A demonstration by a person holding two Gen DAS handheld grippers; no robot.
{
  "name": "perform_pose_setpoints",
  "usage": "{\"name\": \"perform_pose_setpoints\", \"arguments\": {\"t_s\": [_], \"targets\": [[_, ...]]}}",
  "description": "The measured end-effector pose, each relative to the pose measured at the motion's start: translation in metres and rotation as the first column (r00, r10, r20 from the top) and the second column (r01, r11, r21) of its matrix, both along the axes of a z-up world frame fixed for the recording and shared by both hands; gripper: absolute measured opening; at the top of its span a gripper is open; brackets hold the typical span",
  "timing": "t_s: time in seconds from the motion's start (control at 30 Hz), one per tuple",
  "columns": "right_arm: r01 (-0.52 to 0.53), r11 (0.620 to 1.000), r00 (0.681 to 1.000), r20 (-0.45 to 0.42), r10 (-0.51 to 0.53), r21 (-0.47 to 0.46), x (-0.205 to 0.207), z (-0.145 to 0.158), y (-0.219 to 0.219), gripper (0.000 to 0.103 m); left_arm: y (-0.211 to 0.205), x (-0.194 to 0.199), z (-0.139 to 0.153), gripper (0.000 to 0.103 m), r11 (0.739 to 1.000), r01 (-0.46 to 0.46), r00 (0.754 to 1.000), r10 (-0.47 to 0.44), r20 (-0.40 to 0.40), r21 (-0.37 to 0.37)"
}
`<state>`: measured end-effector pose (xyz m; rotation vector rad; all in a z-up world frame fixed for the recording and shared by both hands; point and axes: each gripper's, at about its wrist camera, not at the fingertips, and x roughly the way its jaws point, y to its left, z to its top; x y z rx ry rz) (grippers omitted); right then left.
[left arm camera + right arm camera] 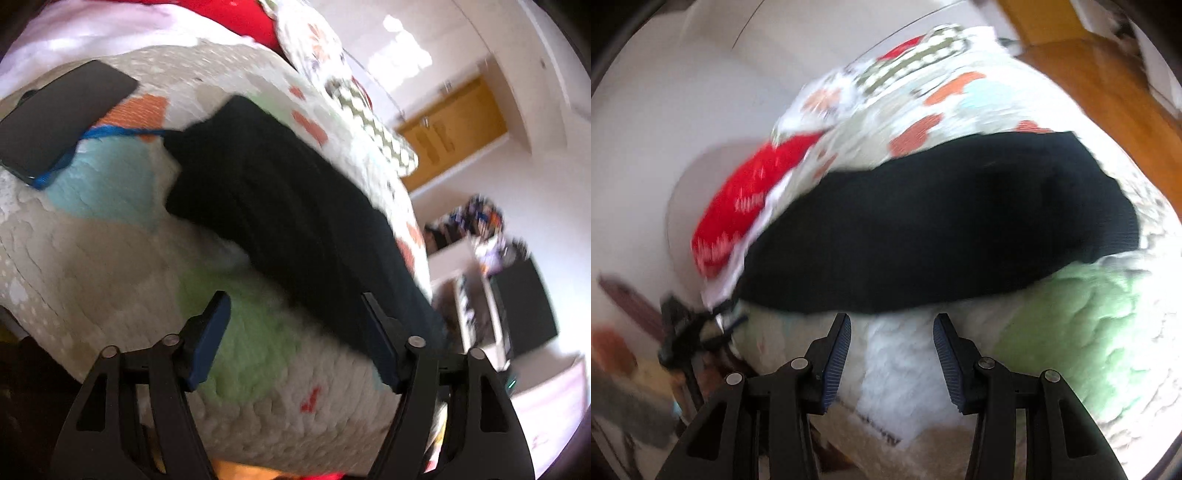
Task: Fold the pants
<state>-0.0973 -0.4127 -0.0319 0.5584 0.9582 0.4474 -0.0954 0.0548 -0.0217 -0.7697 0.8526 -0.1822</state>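
Observation:
The black pants lie folded into a long narrow strip on a patchwork quilt. My left gripper is open wide, just short of one end of the strip; its right finger overlaps the cloth's edge in the picture and nothing is between the pads. In the right wrist view the same pants stretch across the bed. My right gripper stands open right below their near edge, over bare quilt, holding nothing.
A dark flat phone or tablet with a blue cord lies on the quilt at the far left. A red pillow sits at the bed's head. Wooden floor and a wooden door lie beyond the bed.

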Motion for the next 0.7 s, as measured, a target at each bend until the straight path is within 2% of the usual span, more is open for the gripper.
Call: {"name": "perform_pose_setpoints", "arguments": {"t_s": [0.03,0.23,0.3,0.33,0.37,0.4,0.53,0.7], "targets": [[0.029,0.999,1.0,-0.009,-0.028,0.035,0.0,-0.002,-0.007,0.045,0.002,0.002,0.0,0.083,1.0,-0.015,1.0,0.015,0.009,-0.01],[0.1,0.99,0.995,-0.018,-0.099,0.1,0.002,-0.004,-0.017,0.045,0.005,0.018,0.006,0.083,0.999,-0.038,0.999,0.038,0.03,-0.009],[0.127,0.984,0.992,-0.009,-0.127,0.124,0.001,-0.004,-0.023,0.039,0.003,0.021,0.011,0.066,0.999,-0.041,0.998,0.04,0.044,0.01],[0.15,0.98,0.989,-0.004,-0.151,0.13,0.003,-0.004,-0.026,0.035,0.0,0.023,0.015,0.04,0.999,-0.035,0.998,0.033,0.044,0.036],[0.172,0.977,0.985,-0.003,-0.173,0.125,0.005,-0.005,-0.027,0.023,-0.003,0.026,0.017,0.019,0.997,-0.032,0.999,0.029,0.041,0.065],[0.19,0.976,0.982,0.003,-0.191,0.107,0.006,-0.006,-0.029,0.012,-0.005,0.027,0.02,0.014,0.994,-0.042,0.998,0.038,0.045,0.102],[0.191,0.976,0.981,0.026,-0.194,0.103,0.009,-0.001,-0.033,0.005,-0.004,0.038,0.037,0.008,0.988,-0.03,0.995,0.015,0.1,0.15],[0.152,0.984,0.974,0.155,-0.166,0.098,0.025,0.047,-0.03,0.004,-0.002,0.075,0.076,0.008,0.982,-0.031,0.981,-0.006,0.196,0.188]]}}
